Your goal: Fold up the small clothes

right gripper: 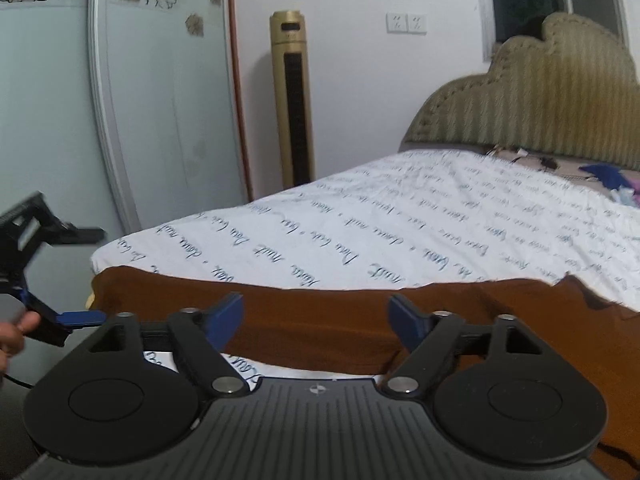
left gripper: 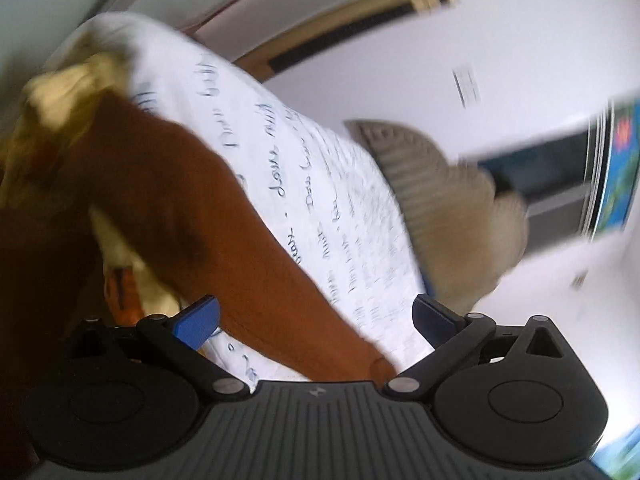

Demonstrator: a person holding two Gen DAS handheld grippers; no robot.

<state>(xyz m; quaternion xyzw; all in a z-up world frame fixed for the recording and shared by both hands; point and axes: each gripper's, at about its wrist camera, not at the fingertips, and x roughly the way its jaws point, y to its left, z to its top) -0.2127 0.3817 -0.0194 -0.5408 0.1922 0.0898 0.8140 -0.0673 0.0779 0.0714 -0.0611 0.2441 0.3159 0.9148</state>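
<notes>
My right gripper [right gripper: 316,320] is gaping wide, gripping nothing, and my left gripper [left gripper: 316,316] is spreading open and empty too; both are hovering over the brown garment [right gripper: 340,320] lying on the bedsheet [right gripper: 400,232].

Both grippers, left gripper [left gripper: 316,318] and right gripper [right gripper: 316,320], have fingers apart.

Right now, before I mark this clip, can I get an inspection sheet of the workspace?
Surface: bed sheet, white with blue script.
Job's things: brown garment spread across the near edge.
Clutter: yellow cloth bunched by the garment; blue and purple fabrics near the headboard.
Grippers: right tool open over the garment, nothing between its fingers; left tool open, view blurred.
Cables: nothing seen clearly.
Surroundings: gold tower fan, wall sockets.
</notes>
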